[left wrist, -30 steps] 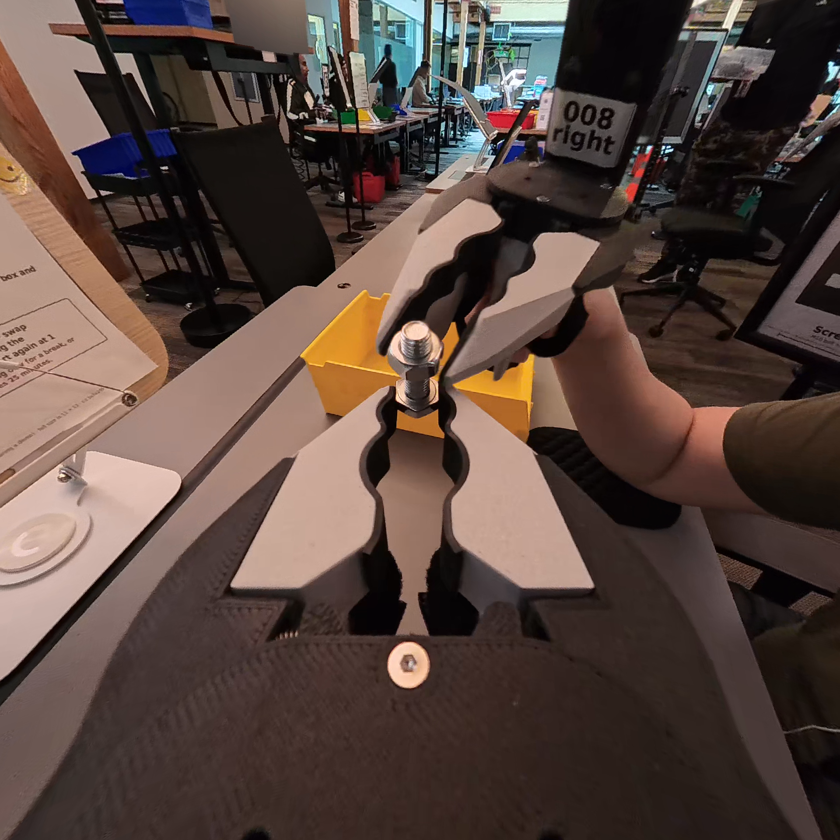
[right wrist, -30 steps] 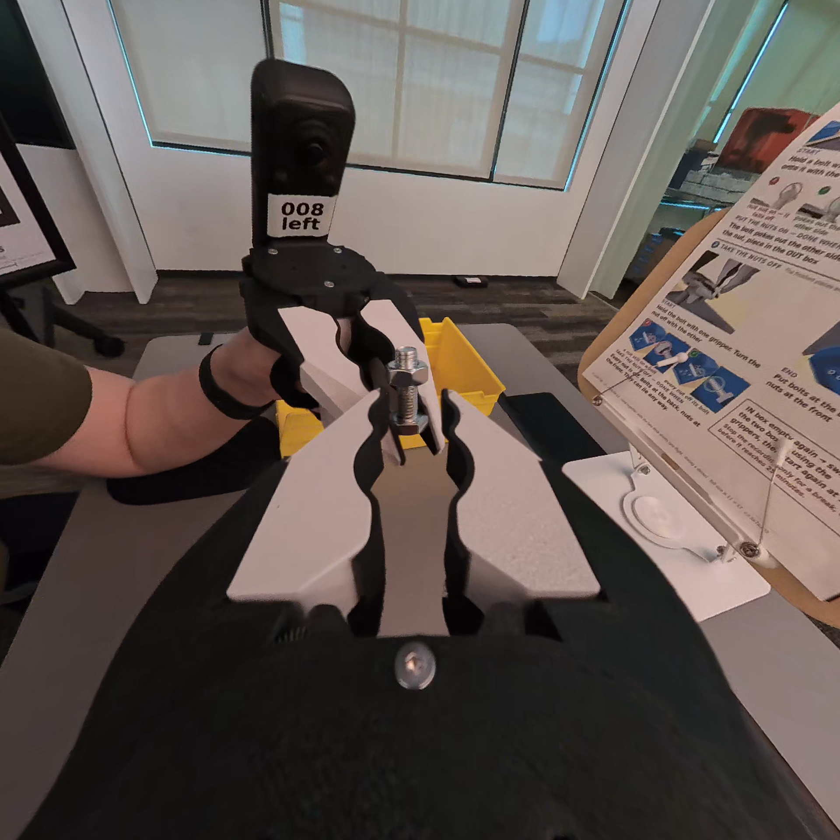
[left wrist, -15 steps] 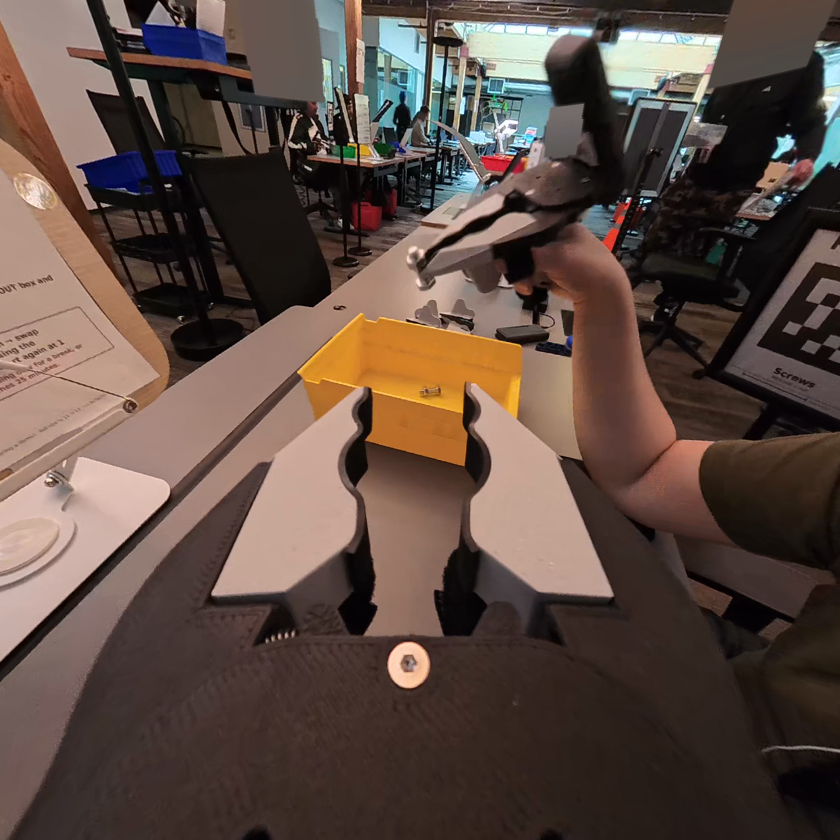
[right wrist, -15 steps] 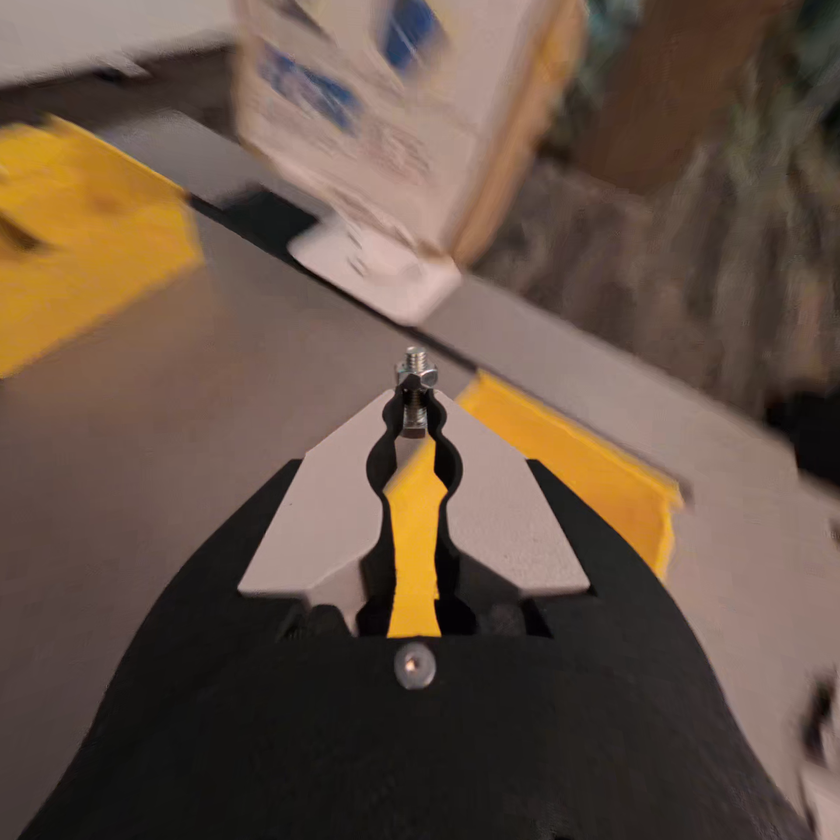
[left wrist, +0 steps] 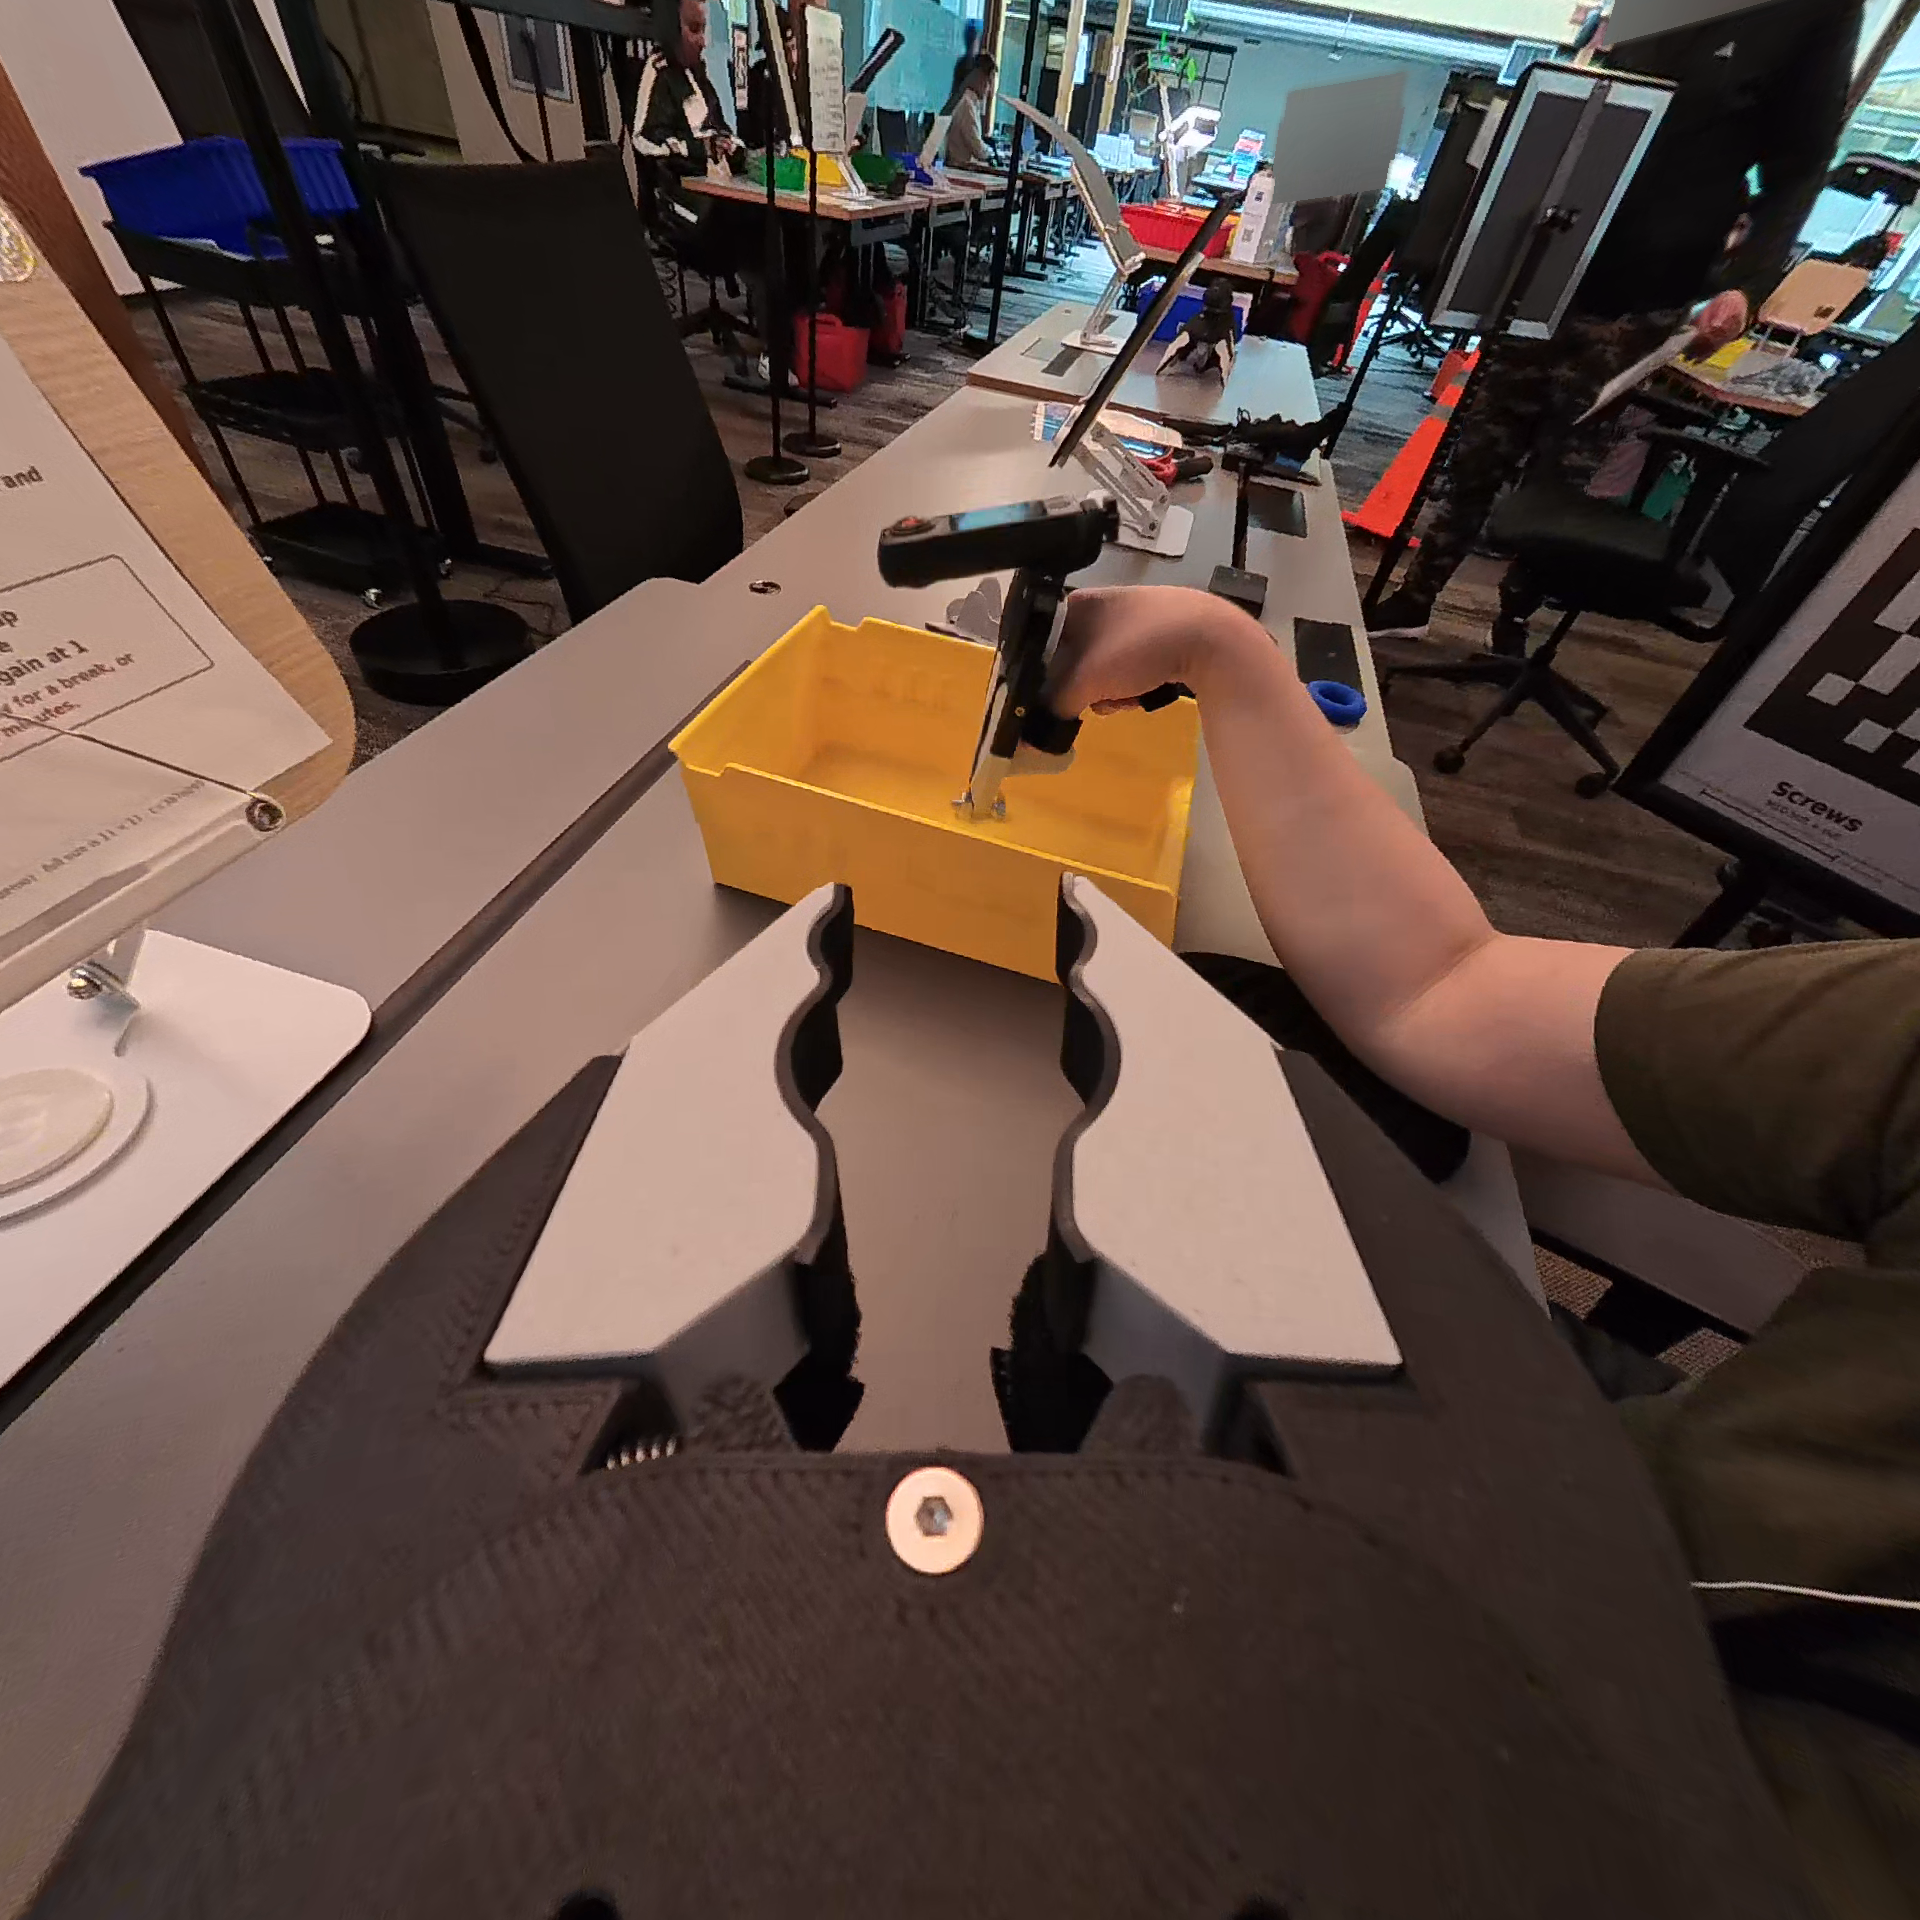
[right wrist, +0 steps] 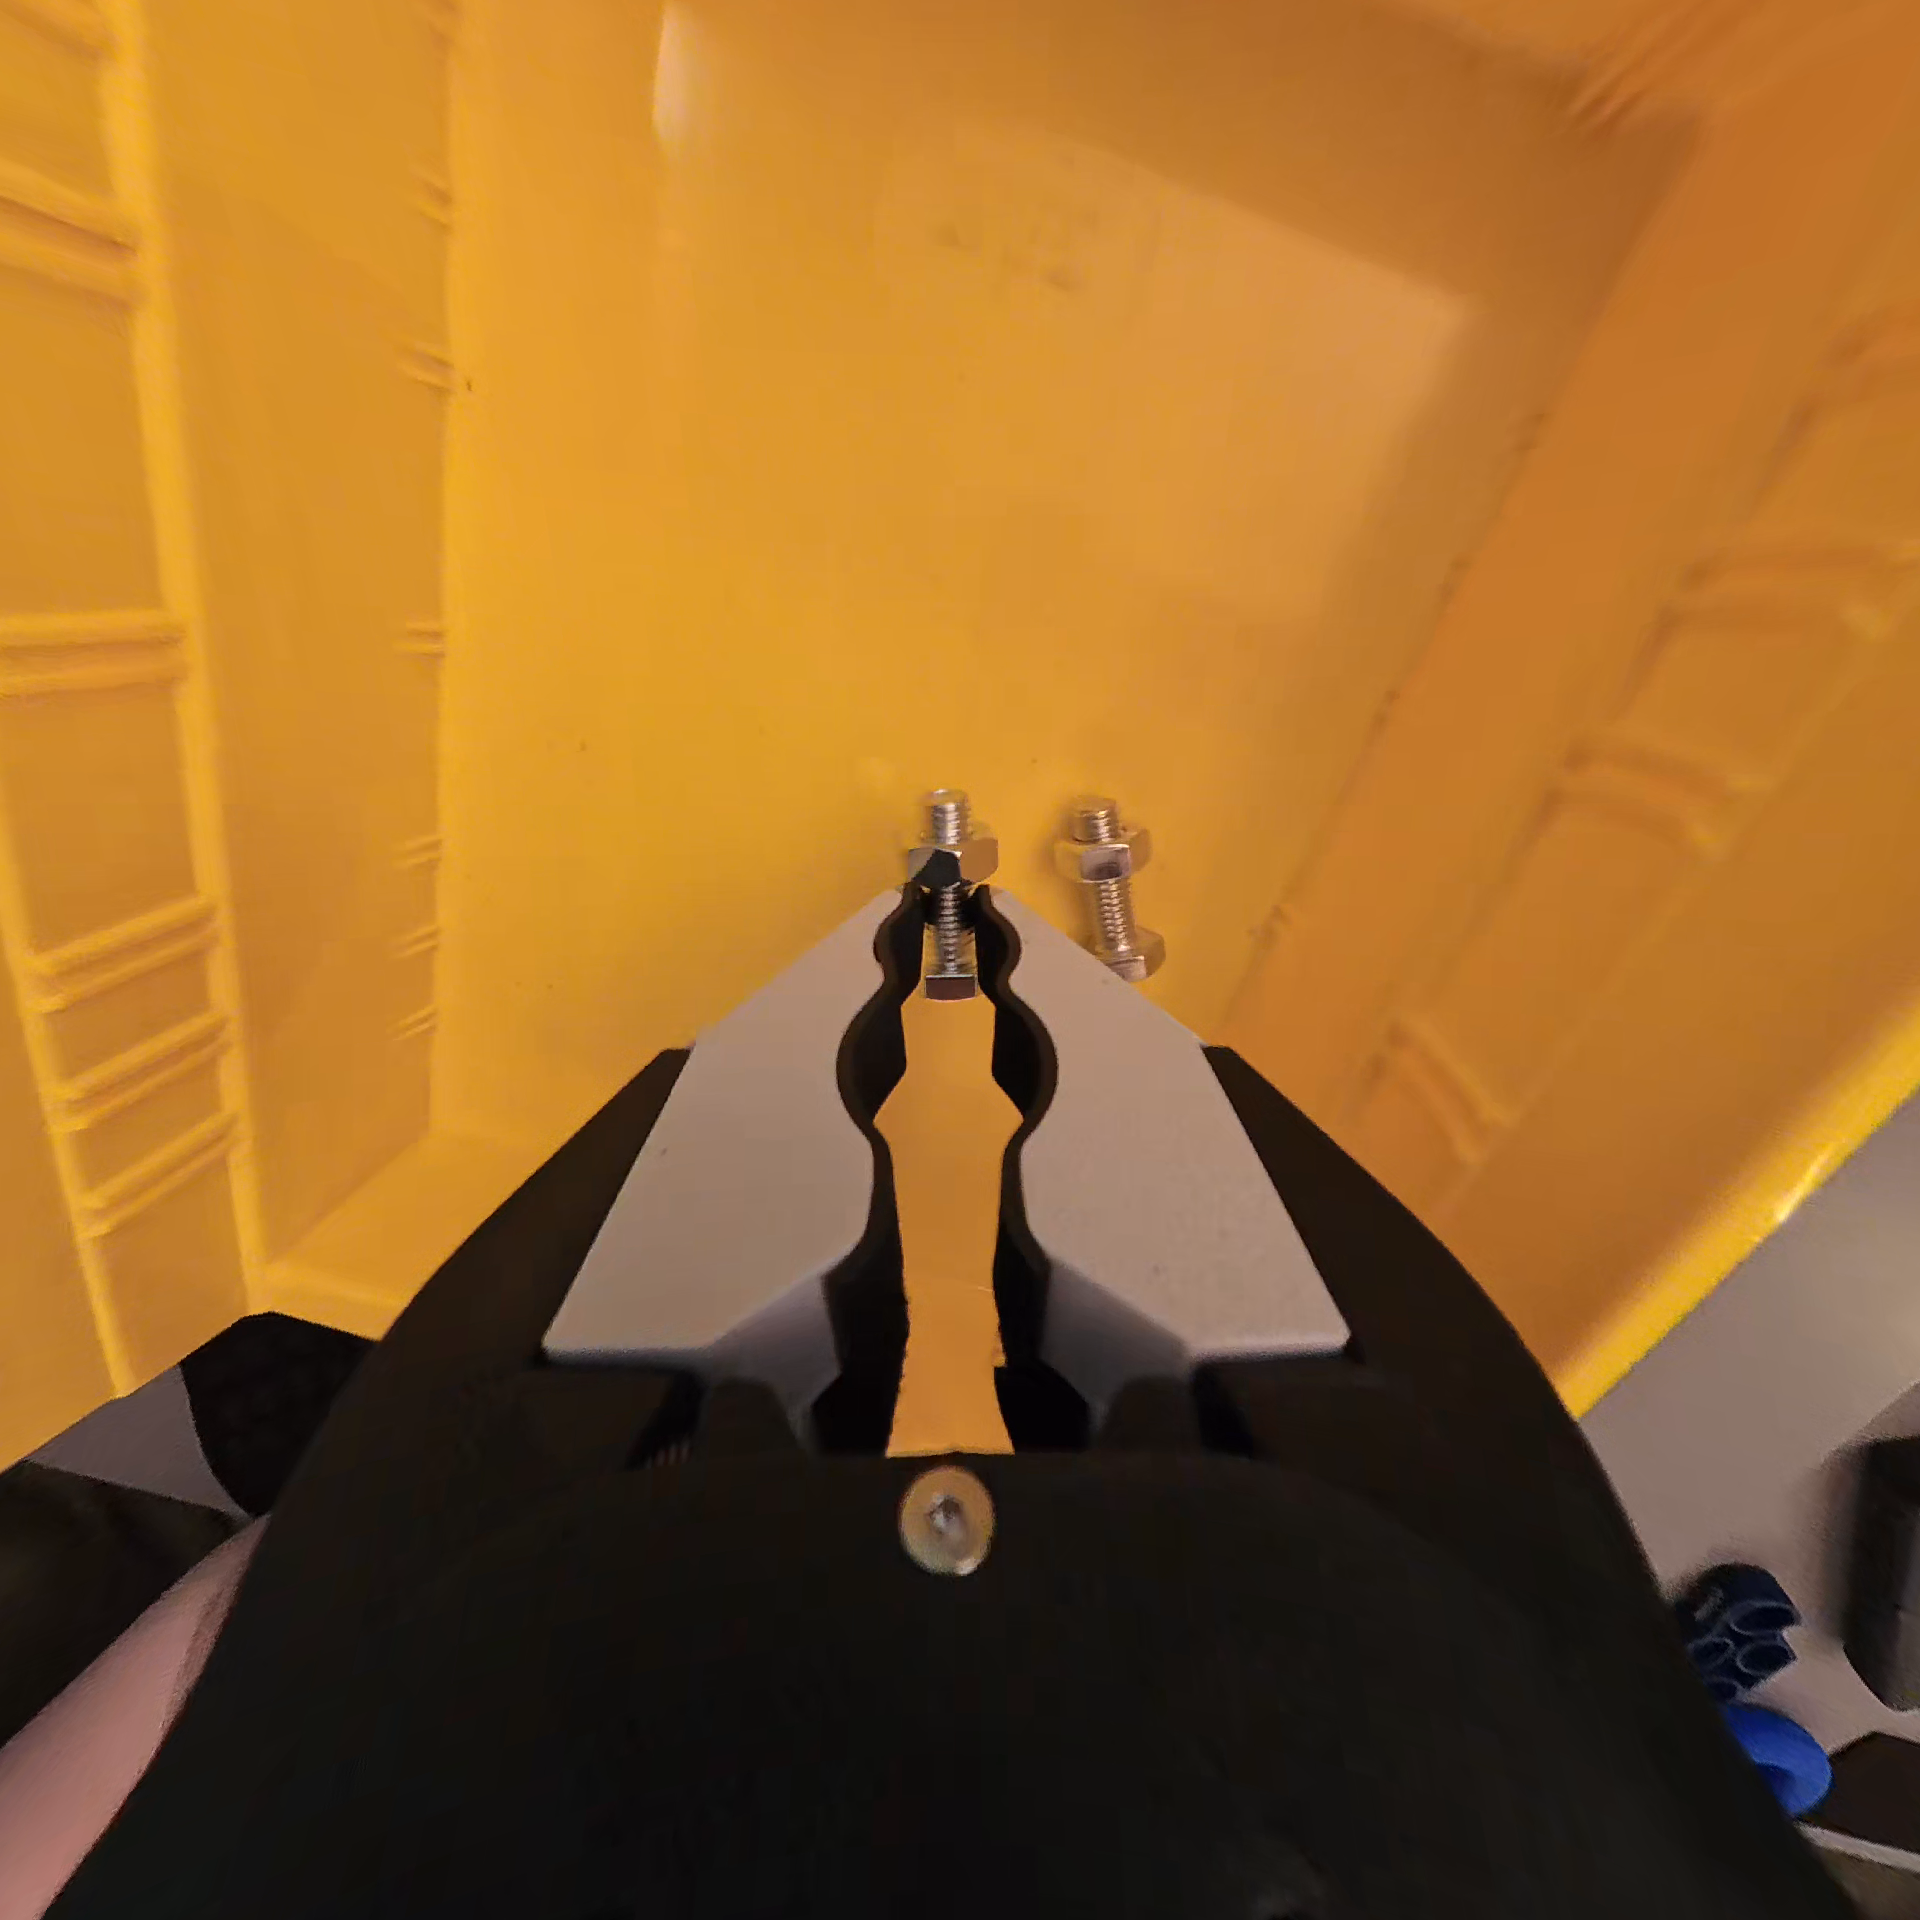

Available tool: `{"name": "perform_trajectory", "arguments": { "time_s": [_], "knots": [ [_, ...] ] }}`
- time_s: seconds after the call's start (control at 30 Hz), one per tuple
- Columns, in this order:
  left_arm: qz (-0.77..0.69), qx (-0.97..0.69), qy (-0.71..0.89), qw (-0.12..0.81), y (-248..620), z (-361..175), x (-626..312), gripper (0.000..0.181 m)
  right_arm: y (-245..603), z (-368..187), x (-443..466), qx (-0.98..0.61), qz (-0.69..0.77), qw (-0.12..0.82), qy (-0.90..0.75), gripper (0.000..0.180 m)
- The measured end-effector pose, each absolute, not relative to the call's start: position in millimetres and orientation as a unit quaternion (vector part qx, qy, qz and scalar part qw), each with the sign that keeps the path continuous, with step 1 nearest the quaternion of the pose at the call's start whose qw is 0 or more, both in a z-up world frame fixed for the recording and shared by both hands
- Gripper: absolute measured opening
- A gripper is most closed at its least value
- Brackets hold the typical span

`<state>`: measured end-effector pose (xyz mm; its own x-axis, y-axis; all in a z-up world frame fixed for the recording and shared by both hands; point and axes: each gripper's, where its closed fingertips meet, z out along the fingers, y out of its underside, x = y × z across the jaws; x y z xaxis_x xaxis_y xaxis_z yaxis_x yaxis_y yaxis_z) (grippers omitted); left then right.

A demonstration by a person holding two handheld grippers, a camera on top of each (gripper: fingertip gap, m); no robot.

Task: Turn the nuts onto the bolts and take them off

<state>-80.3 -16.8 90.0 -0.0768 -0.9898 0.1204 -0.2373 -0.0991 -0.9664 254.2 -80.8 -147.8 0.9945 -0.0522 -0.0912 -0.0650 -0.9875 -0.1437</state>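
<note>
Inside the yellow bin [right wrist: 935, 468], right hand-held gripper [right wrist: 945, 894] grips a nutted bolt [right wrist: 948, 894]; left hand-held gripper [left wrist: 951, 925] gapes empty

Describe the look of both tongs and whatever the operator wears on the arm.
Both tongs, left and right, have pale grey wedge fingers with wavy black inner pads on textured black bodies, each with a silver screw. The right one carries a black camera. The sleeve is short, olive green.

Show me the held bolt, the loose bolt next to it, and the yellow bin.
held bolt [right wrist: 947, 935]: right wrist view, threaded shank between the fingertips.
loose bolt [right wrist: 1108, 902]: right wrist view, mid-shank, lying in the bin.
yellow bin [left wrist: 914, 881]: left wrist view, near outer wall.
</note>
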Motion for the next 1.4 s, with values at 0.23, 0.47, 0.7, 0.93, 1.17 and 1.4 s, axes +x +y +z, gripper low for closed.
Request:
{"name": "perform_trajectory", "arguments": {
  "time_s": [0.23, 0.47, 0.7, 0.93, 1.17, 1.4],
  "knots": [
    [-0.487, -0.561, 0.544, 0.389, -13.7, 92.7, -84.0, 0.037, -84.1, -161.6, 256.1, -0.997, 0.048, 0.052, 0.026, 0.012],
    [-0.465, -0.571, 0.525, 0.426, 2.3, 106.8, -101.5, 0.04, -55.1, -83.4, 257.5, -0.974, 0.009, 0.227, 0.006, 0.031],
    [-0.416, -0.593, 0.461, 0.512, 37.5, 137.0, -144.2, 0.044, -27.8, 121.4, 210.6, -0.751, -0.111, 0.645, -0.085, 0.057],
    [-0.333, -0.638, 0.423, 0.551, 75.9, 138.7, -191.5, 0.05, -40.9, 189.0, 134.5, -0.623, -0.089, 0.76, -0.163, 0.084],
    [-0.158, -0.775, 0.413, 0.451, 129.0, 65.1, -270.2, 0.051, -38.8, 203.4, 92.5, -0.567, -0.115, 0.787, -0.212, 0.052],
    [-0.068, -0.88, 0.414, 0.224, 135.2, -34.4, -328.5, 0.046, -20.1, 184.9, 86.7, -0.597, -0.13, 0.757, -0.231, 0.052]
  ]
}}
